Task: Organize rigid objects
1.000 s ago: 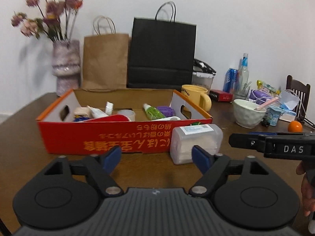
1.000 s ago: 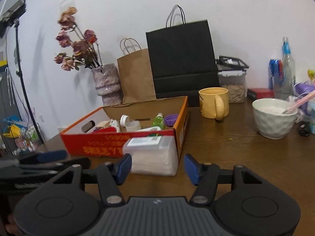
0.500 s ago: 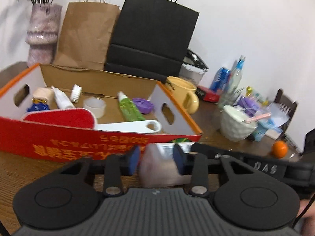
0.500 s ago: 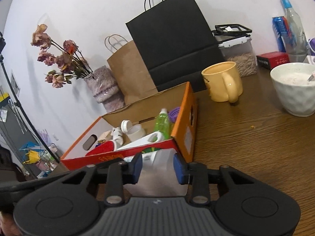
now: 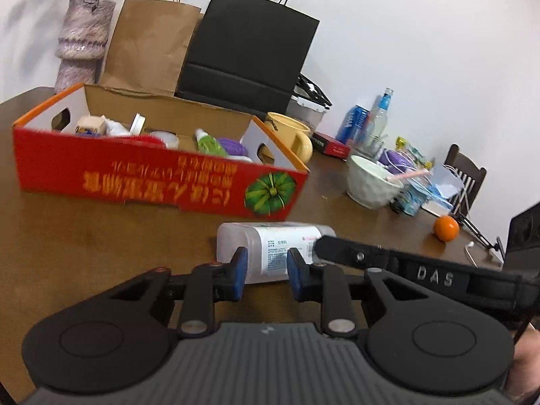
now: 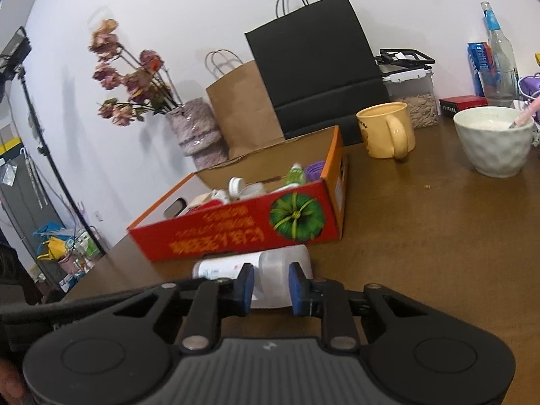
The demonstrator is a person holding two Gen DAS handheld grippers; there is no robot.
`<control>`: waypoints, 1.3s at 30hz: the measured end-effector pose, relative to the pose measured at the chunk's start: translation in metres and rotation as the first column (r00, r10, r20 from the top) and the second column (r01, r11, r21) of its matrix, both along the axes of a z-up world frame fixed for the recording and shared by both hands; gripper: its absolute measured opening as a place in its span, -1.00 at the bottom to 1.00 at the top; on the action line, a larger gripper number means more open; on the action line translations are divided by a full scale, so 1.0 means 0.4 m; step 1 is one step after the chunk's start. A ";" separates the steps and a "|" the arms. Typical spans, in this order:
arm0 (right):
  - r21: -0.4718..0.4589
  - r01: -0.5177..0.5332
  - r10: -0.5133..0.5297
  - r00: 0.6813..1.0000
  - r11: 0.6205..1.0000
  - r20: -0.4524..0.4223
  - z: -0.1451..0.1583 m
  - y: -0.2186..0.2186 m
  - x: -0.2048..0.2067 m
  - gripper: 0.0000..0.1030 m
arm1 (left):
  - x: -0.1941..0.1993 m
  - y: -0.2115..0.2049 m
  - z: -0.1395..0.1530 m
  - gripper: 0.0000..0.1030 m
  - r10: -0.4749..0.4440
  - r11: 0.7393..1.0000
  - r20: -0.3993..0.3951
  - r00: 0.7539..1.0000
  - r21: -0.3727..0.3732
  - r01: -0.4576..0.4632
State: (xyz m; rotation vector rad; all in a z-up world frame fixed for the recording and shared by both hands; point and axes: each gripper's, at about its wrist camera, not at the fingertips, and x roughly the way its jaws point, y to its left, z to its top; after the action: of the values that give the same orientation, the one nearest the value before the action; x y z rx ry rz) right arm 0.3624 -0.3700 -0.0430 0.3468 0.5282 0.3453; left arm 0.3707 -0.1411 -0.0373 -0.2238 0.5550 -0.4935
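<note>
Together we have both tools on one translucent plastic container [image 5: 270, 246] that lies on its side on the brown counter [image 5: 101, 236], just in front of the red cardboard box [image 5: 152, 179]. Our left hand-held gripper [image 5: 264, 271] has narrowed around the container's near end, its blue pads [image 5: 240, 271] set against the labelled part, so we hold it there. Our right hand-held gripper [image 6: 269, 283] is closing on the other end, the plain cap-like portion, with the container between its pads [image 6: 248, 285], which seem to press its sides. In the left wrist view the right tool's black finger, marked DAS, reaches in from the right and touches the container's far end. The box stands open on top and holds small items: a green bottle [image 5: 209, 143], a purple lid [image 5: 231, 145], and a white cap [image 5: 137, 123]. Behind it stand a brown paper bag [image 5: 148, 44], a black paper bag [image 5: 249, 44] and a vase [image 5: 82, 40] with dried flowers. To the right of the box sit a yellow mug [image 6: 386, 130] and a white bowl [image 6: 494, 140], well apart from the container, and an orange [image 5: 446, 227] lies farther off.
</note>
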 end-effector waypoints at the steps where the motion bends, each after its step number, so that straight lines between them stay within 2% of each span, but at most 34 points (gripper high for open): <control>1: 0.001 -0.004 0.004 1.000 1.000 -0.006 0.000 0.003 -0.013 -0.58 | -0.015 0.005 -0.002 -0.50 -0.001 1.000 0.002 1.000 0.002 0.001; 7: 0.021 -0.026 0.027 0.999 0.999 -0.043 -0.022 0.011 -0.068 -0.51 | -0.058 0.021 -0.025 -0.40 0.004 1.000 -0.036 0.999 0.020 -0.003; 10: 0.037 0.006 -0.004 0.998 0.999 -0.057 -0.018 -0.002 -0.071 -0.50 | -0.074 0.017 -0.018 -0.39 0.003 0.999 -0.009 1.000 0.046 -0.002; 12: 0.059 0.020 -0.017 0.999 0.998 -0.047 -0.009 -0.014 -0.070 -0.47 | -0.078 0.019 -0.002 -0.23 -0.003 0.999 0.009 1.000 0.034 0.003; 14: 0.083 0.025 -0.021 0.999 0.996 -0.047 -0.005 -0.022 -0.055 -0.34 | -0.060 0.015 0.013 0.37 0.015 0.999 0.003 1.000 0.038 -0.015; 15: 0.088 0.028 -0.024 0.998 0.996 -0.053 -0.005 -0.023 -0.043 -0.32 | -0.045 0.008 0.016 0.40 0.034 0.998 -0.011 0.999 0.047 -0.033; 18: 0.097 0.036 -0.028 0.996 0.995 -0.085 -0.009 -0.017 -0.001 -0.32 | 0.003 -0.001 0.013 0.18 0.063 0.997 -0.045 0.997 0.056 -0.061; 19: 0.105 0.035 -0.025 0.995 0.994 -0.097 -0.013 -0.016 0.011 -0.32 | 0.017 -0.002 0.009 0.04 0.069 0.996 -0.067 0.995 0.056 -0.065; 21: 0.118 0.034 -0.019 0.992 0.992 -0.122 -0.022 -0.012 0.030 -0.32 | 0.033 0.009 -0.002 -0.01 0.063 0.998 -0.096 0.993 0.015 -0.062; 23: 0.152 0.022 -0.001 0.991 0.988 -0.137 -0.032 -0.011 0.041 -0.33 | 0.037 0.020 -0.007 -0.31 0.045 0.998 -0.110 0.993 -0.035 -0.049; 25: 0.171 0.015 0.010 0.990 0.985 -0.143 -0.037 -0.008 0.045 -0.36 | 0.034 0.020 -0.009 -0.33 0.049 0.997 -0.106 0.993 -0.046 -0.054; 27: 0.149 0.009 0.010 0.991 0.989 -0.130 -0.031 -0.001 0.040 -0.39 | 0.026 0.019 -0.010 -0.38 0.056 0.997 -0.093 0.994 -0.048 -0.061; 30: 0.126 -0.017 0.027 0.997 0.992 -0.077 -0.009 0.009 0.008 -0.48 | -0.008 0.018 0.009 -0.43 0.088 0.995 -0.026 0.996 -0.036 -0.089; 34: 0.090 -0.014 0.011 0.999 0.996 0.039 0.043 0.035 -0.071 -0.49 | -0.079 0.040 0.042 -0.43 0.093 0.993 0.058 0.994 -0.077 -0.089; 39: 0.054 -0.022 0.013 0.985 0.998 0.170 0.101 0.076 -0.196 -0.48 | -0.221 0.068 0.079 -0.43 0.121 0.990 0.196 0.973 -0.090 -0.105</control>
State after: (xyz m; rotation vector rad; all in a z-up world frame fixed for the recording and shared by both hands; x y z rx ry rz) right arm 0.2841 -0.3397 -0.0028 0.3627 0.3548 0.4030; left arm 0.2824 -0.1138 -0.0056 -0.2758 0.3233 -0.4223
